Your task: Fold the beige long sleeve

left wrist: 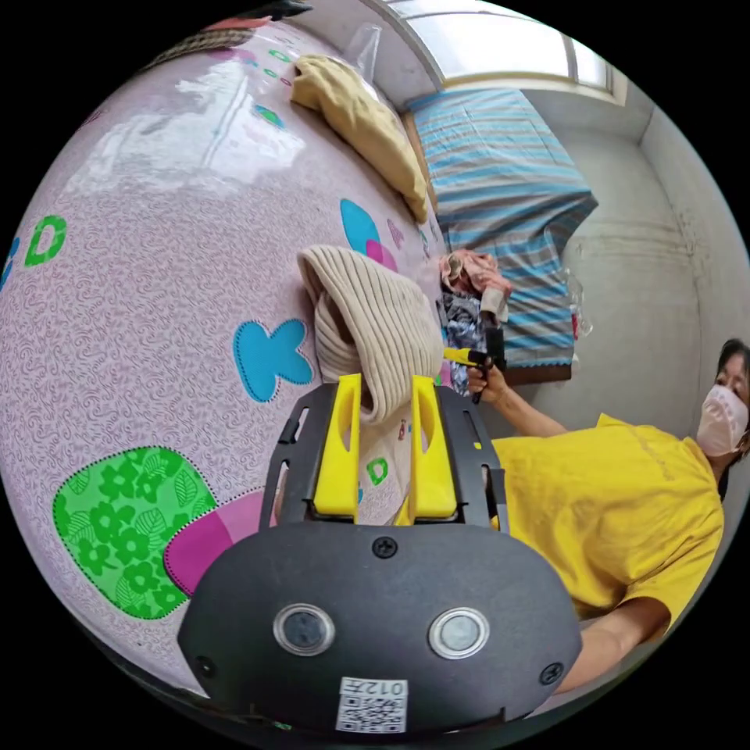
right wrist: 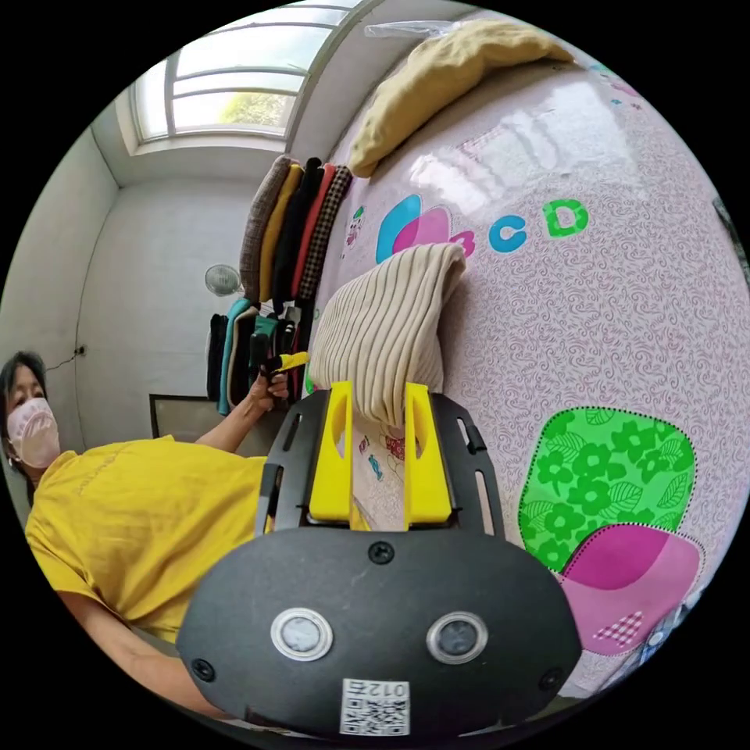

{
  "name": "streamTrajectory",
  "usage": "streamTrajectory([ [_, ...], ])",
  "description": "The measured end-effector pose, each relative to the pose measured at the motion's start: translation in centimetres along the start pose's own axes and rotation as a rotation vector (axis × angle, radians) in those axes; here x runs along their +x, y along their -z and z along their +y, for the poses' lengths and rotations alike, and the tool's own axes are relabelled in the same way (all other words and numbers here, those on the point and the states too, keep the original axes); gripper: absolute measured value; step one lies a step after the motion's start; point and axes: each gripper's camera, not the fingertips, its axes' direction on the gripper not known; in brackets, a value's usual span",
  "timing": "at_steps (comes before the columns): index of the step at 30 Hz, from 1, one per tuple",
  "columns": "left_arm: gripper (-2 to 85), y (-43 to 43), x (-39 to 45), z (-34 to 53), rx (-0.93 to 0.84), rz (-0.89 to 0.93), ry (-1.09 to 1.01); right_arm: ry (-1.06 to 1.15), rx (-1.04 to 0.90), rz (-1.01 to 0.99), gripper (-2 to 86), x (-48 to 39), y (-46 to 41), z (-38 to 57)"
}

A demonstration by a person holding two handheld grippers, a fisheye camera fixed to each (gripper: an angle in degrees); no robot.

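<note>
Ribbed beige long sleeve (left wrist: 371, 328) hung bunched over the patterned pink table cover (left wrist: 156, 312), and we saw a corner of it between the yellow jaws of our left gripper (left wrist: 385, 398), which pressed on the cloth from both sides. Our right gripper (right wrist: 375, 402) likewise clamped another corner, with a mustard cushion (right wrist: 445, 70) lying well apart at the far edge.

Sweater (left wrist: 375, 328) between left gripper (left wrist: 385, 391) jaws, above mat (left wrist: 156, 312); pillow (left wrist: 359, 125) beyond.
</note>
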Motion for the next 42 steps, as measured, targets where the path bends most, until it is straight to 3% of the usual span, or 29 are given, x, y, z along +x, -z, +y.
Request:
streamTrajectory([
  [12, 3.6, -5.6, 1.0, 1.5, -0.162, -0.1, -0.083, 0.209, -0.247, 0.192, 2.7, -2.6, -7.0, 1.8],
  [14, 2.3, -5.3, 0.5, 1.5, -0.183, -0.097, -0.08, 0.238, -0.263, 0.295, 1.8, -3.1, -7.4, 1.8],
  [24, 0.9, -4.7, -2.7, 1.0, -0.237, -0.095, -0.006, 0.166, -0.302, 0.447, 1.2, -1.4, -7.0, 0.9],
  [30, 1.8, -5.7, -3.6, 0.3, -0.219, -0.047, 0.081, 0.028, -0.215, 0.392, 3.6, 0.0, -7.4, 1.1],
  [35, 3.8, -2.6, -4.0, 1.0, -0.108, 0.078, 0.106, -0.039, -0.104, 0.243, 7.4, 0.2, -4.0, 0.5],
  [38, 5.2, -0.4, -3.9, 1.2, 0.0, 0.084, 0.113, -0.049, 0.003, 0.147, 8.2, 0.3, -2.1, -0.5],
  [42, 6.0, -0.8, -2.9, -1.0, 0.011, 0.067, 0.077, -0.063, 0.055, 0.024, 7.6, 0.7, -2.3, -2.6],
])
